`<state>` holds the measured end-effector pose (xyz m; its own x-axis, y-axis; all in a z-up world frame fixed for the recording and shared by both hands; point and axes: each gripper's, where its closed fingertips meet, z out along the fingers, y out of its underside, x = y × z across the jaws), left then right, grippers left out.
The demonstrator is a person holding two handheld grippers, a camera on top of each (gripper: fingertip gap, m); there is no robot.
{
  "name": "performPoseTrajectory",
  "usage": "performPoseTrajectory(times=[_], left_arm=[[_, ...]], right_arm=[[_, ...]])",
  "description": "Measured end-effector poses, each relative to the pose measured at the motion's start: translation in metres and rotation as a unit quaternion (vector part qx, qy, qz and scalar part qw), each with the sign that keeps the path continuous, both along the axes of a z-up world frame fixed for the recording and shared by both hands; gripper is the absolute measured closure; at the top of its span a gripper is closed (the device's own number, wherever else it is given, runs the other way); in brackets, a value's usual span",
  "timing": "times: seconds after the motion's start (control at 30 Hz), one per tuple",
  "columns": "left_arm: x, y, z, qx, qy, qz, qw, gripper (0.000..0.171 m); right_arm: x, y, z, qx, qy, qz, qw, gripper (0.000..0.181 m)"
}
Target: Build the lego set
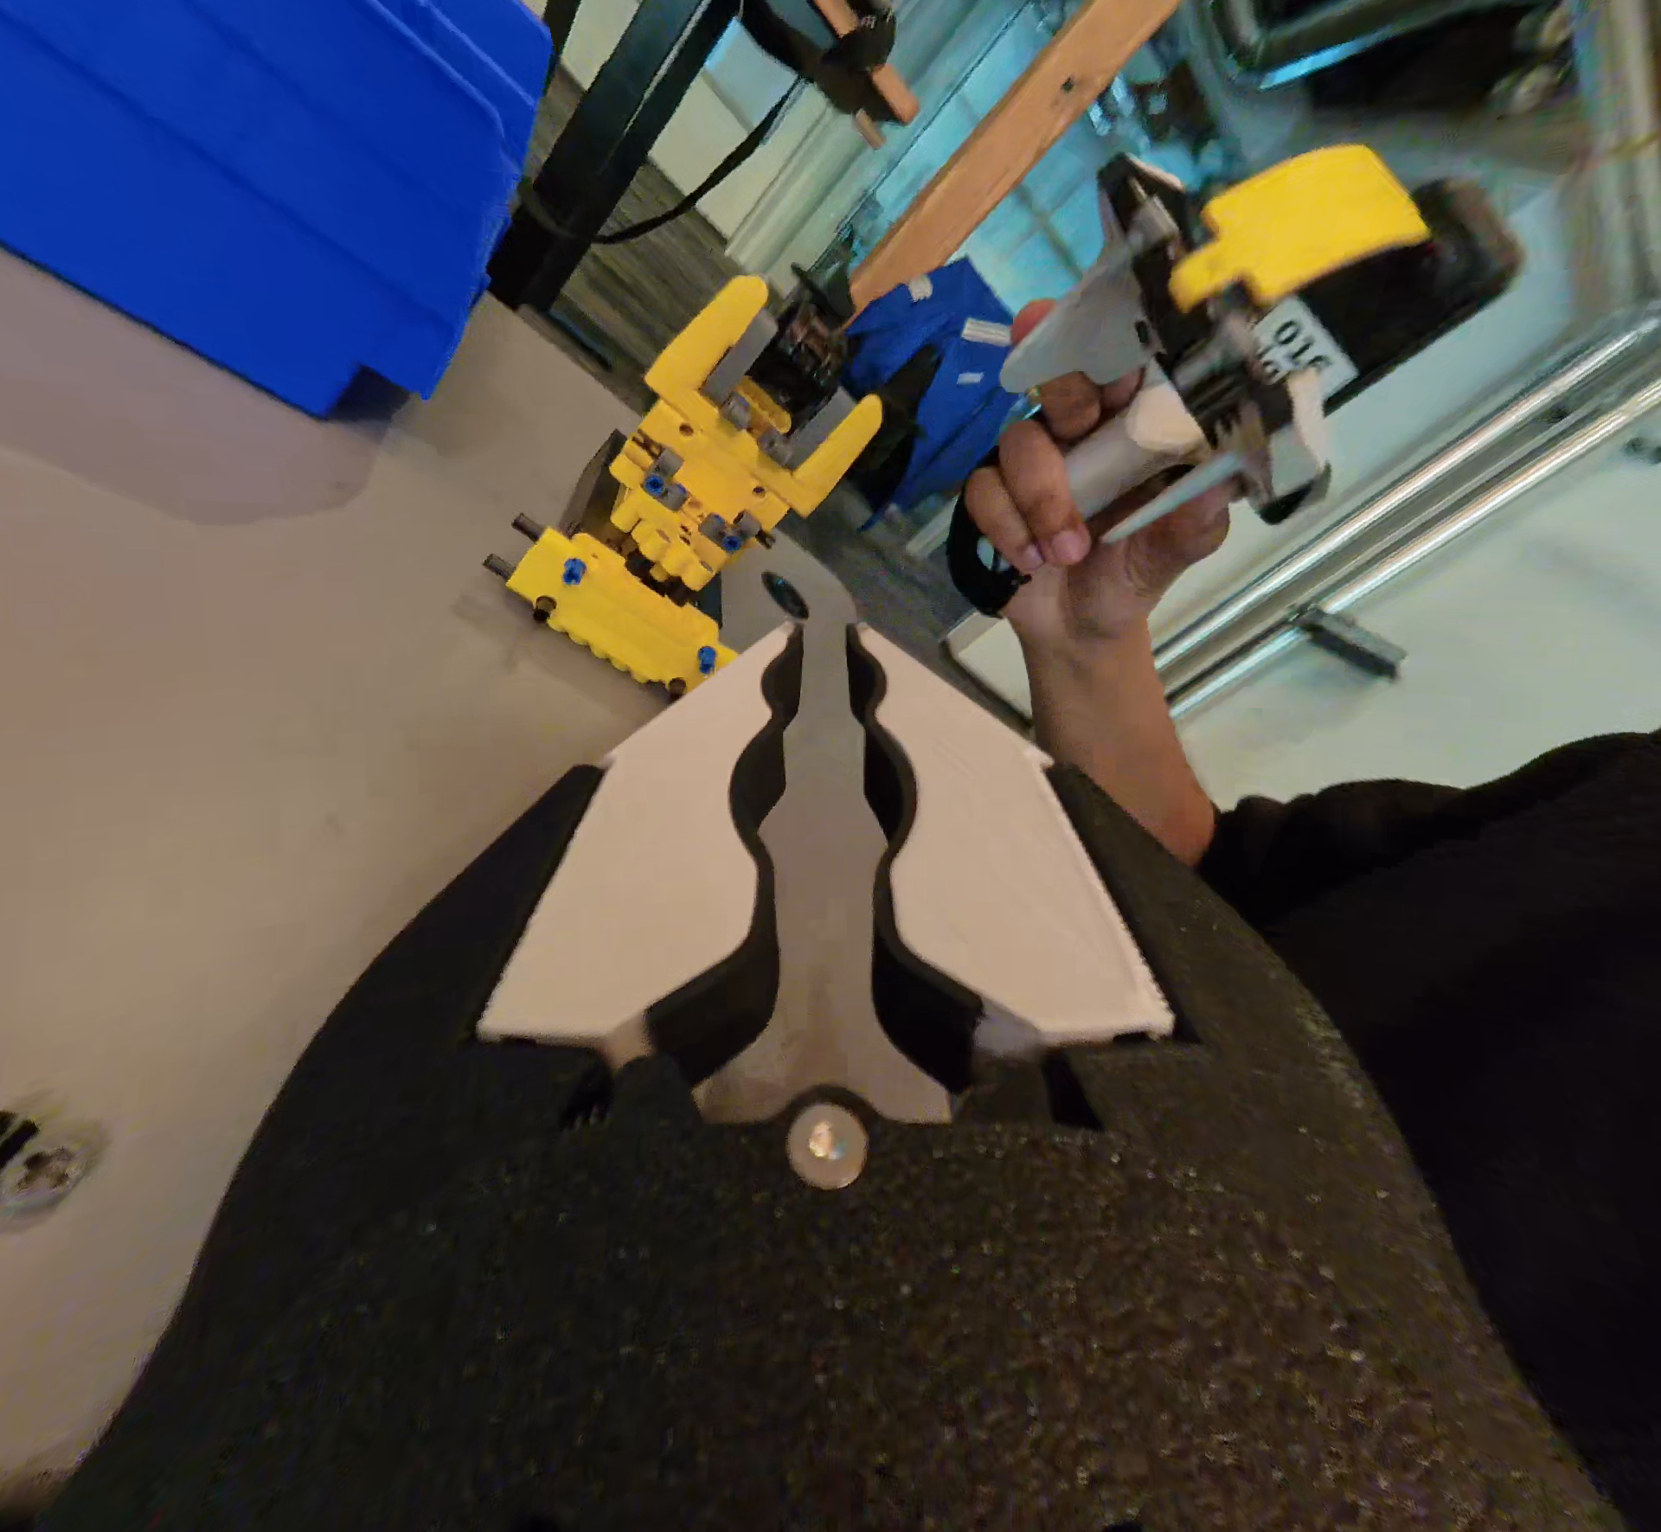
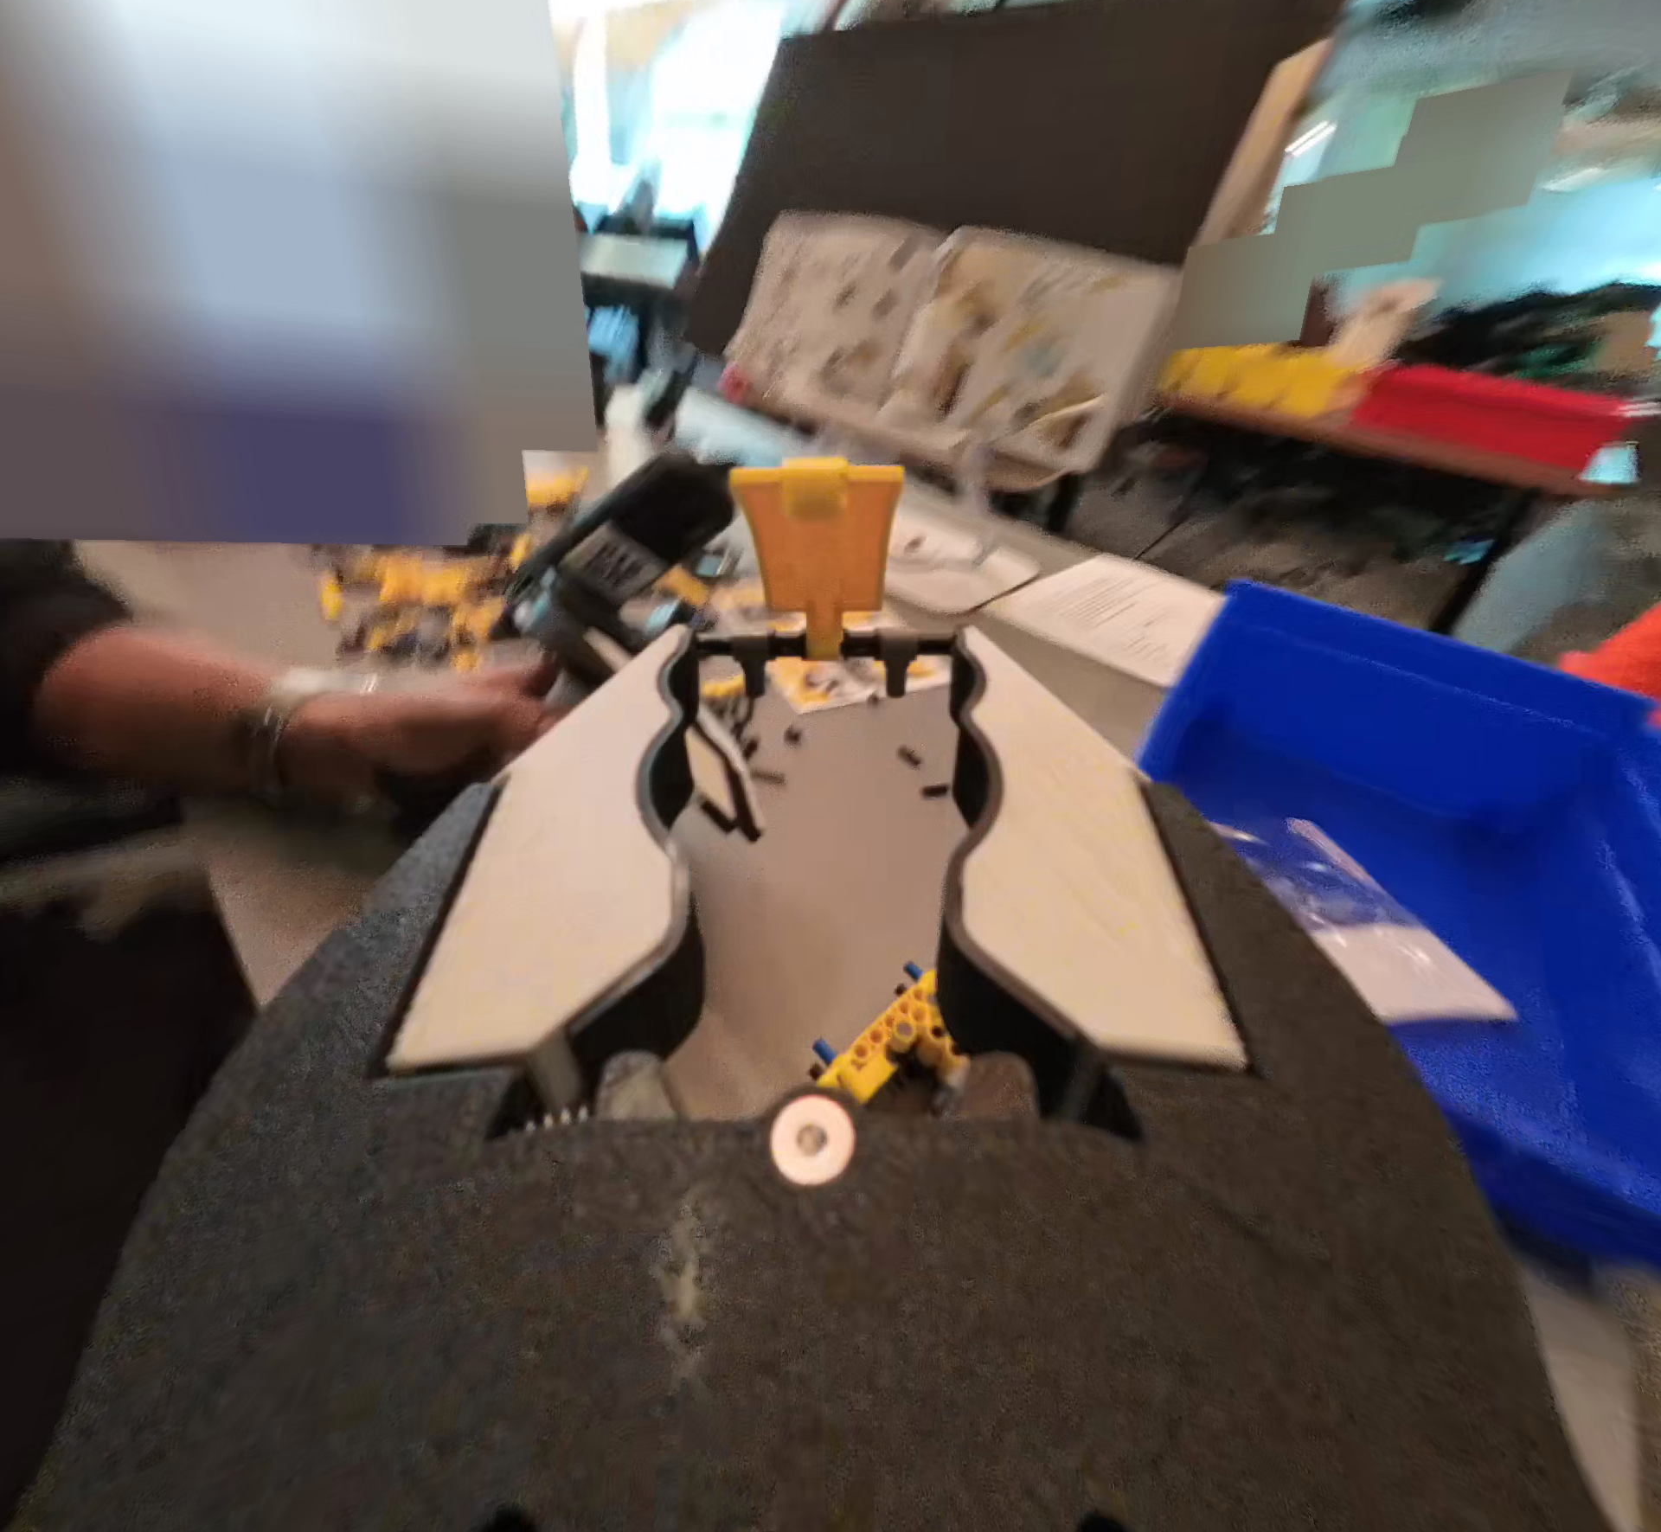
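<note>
My left gripper [image 1: 824, 635] is low over the grey table [image 1: 225, 680]. Its jaws are almost shut, with a thin gap and nothing in it. Just ahead and left of its tips stands a yellow brick assembly [image 1: 701, 491] with grey and blue pins. My right gripper [image 2: 822, 648] is shut on a black cross bar that carries a yellow shovel-shaped panel [image 2: 813, 545], held up in the air. The assembly [image 2: 890, 1039] lies below it, near the finger bases. In the left wrist view a hand [image 1: 1052, 518] holds the right gripper [image 1: 1186, 392] up at the right, with the yellow panel [image 1: 1303, 231].
A blue bin [image 1: 225, 96] stands at the back left of the table and shows close on the right in the right wrist view [image 2: 1438, 815]. Small black pins [image 2: 782, 770] and loose yellow pieces [image 2: 422, 590] lie on the table. Another person's arm [image 2: 270, 734] reaches in from the left. About 11 centimetres separates my left fingertips from my right.
</note>
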<state>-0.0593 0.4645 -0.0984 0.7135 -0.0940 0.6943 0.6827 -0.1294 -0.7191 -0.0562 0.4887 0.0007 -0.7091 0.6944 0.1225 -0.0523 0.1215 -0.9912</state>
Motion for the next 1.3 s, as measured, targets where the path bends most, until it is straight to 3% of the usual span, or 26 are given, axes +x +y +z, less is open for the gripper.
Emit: performPoseTrajectory(times=[0.07, 0.13, 0.2, 0.27, 0.4, 0.47, 0.63, 0.8, 1.0, 1.03, 1.07, 1.1, 1.3], left_arm=[[0.006, 0.004, -0.007, -0.033, 0.049, -0.007, 0.998, 0.159], [-0.003, 0.008, -0.016, -0.081, 0.12, 0.041, 0.989, 0.145], [-0.03, 0.007, -0.021, -0.139, 0.205, 0.136, 0.959, 0.131], [-0.044, 0.009, -0.02, -0.175, 0.266, 0.176, 0.931, 0.128], [-0.013, 0.04, -0.014, -0.148, 0.311, 0.083, 0.935, 0.122], [-0.008, 0.051, -0.015, -0.148, 0.341, 0.07, 0.926, 0.122], [-0.025, 0.07, -0.02, -0.168, 0.334, 0.089, 0.923, 0.122], [-0.02, 0.081, -0.037, -0.197, 0.363, 0.044, 0.91, 0.122], [-0.01, 0.074, -0.026, -0.15, 0.333, 0.022, 0.931, 0.122], [-0.01, 0.07, -0.021, -0.134, 0.334, 0.021, 0.933, 0.126], [-0.01, 0.066, -0.017, -0.12, 0.329, 0.021, 0.936, 0.147], [-0.008, 0.063, -0.012, -0.107, 0.327, 0.015, 0.939, 0.155], [-0.012, 0.053, -0.003, -0.089, 0.34, 0.033, 0.936, 0.152]], right_arm=[[0.012, 0.039, -0.005, -0.101, 0.036, -0.061, 0.992, 0.127], [0.018, 0.069, -0.027, -0.148, 0.037, -0.111, 0.982, 0.127], [0.027, 0.082, -0.044, -0.168, 0.028, -0.128, 0.977, 0.127], [0.034, 0.088, -0.053, -0.162, 0.025, -0.138, 0.977, 0.127], [0.05, 0.087, -0.053, -0.168, 0.033, -0.121, 0.978, 0.127], [0.057, 0.09, -0.05, -0.18, 0.037, -0.114, 0.976, 0.127], [0.073, 0.103, -0.038, -0.203, 0.053, -0.113, 0.971, 0.127], [0.083, 0.111, -0.027, -0.209, 0.069, -0.117, 0.968, 0.127], [0.081, 0.109, -0.029, -0.211, 0.065, -0.115, 0.968, 0.127], [0.08, 0.108, -0.03, -0.211, 0.063, -0.114, 0.969, 0.127], [0.079, 0.107, -0.032, -0.211, 0.061, -0.114, 0.969, 0.127], [0.078, 0.106, -0.033, -0.21, 0.059, -0.113, 0.969, 0.127], [0.073, 0.102, -0.04, -0.217, 0.048, -0.107, 0.969, 0.127]])
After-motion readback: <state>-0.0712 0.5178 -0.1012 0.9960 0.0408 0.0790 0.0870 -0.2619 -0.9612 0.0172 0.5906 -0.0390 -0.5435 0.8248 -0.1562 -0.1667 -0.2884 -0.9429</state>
